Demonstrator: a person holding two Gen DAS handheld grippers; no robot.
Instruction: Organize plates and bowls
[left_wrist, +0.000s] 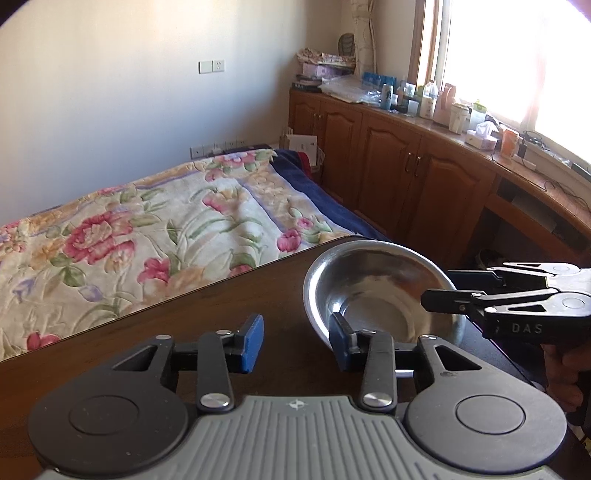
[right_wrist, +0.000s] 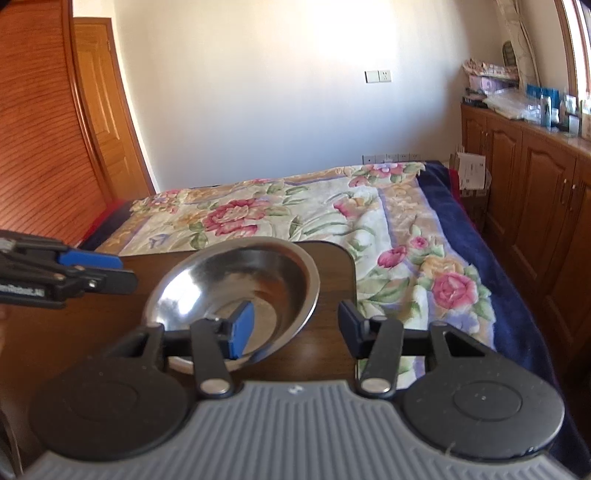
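While both pairs of fingers stand spread and hold nothing, the left gripper (left_wrist: 295, 341) waits just beside the steel bowl (left_wrist: 380, 291), and the right gripper (right_wrist: 295, 326) has one blue pad (right_wrist: 242, 328) over the bowl's near rim. The bowl sits near the corner of the dark table (left_wrist: 221, 314). I judge the step is reaching; next, a rim must come between the pads before closing.

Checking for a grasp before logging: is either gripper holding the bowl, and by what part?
Neither. The left gripper and right gripper are open with nothing between their pads; the bowl sits on the table.
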